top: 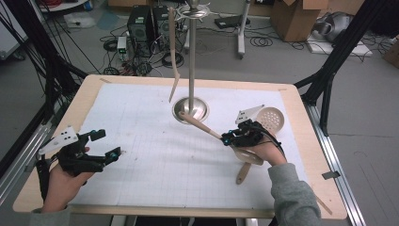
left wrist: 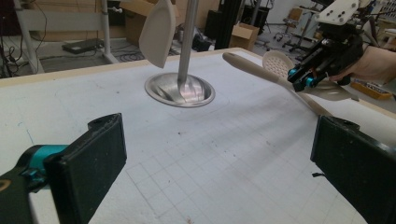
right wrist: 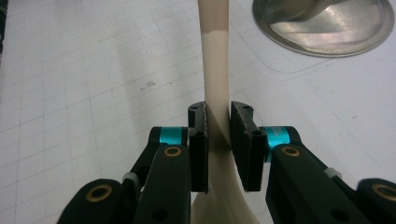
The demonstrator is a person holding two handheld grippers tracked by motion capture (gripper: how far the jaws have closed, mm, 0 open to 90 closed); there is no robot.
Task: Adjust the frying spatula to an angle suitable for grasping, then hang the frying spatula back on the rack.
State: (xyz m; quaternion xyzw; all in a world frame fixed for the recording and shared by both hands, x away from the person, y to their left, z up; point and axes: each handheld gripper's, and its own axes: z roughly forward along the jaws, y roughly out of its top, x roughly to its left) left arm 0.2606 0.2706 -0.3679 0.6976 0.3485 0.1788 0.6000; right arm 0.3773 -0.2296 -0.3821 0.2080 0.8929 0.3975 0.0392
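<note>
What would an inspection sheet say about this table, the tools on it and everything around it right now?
Surface: white gridded mat on a wooden table, a few small marks.
Job's things: steel stand with round base; beige spatula hanging from its top; beige spoon held with its handle end over the base; perforated skimmer and another wooden-handled utensil lying on the mat.
Clutter: nothing seen.
Grippers: left hand-held gripper open, empty, over the mat; right hand-held gripper shut on the spoon.
Cables: one trails from the right hand-held gripper; loose coils on the floor.
Surroundings: computer tower, cardboard boxes, black frame legs.
</note>
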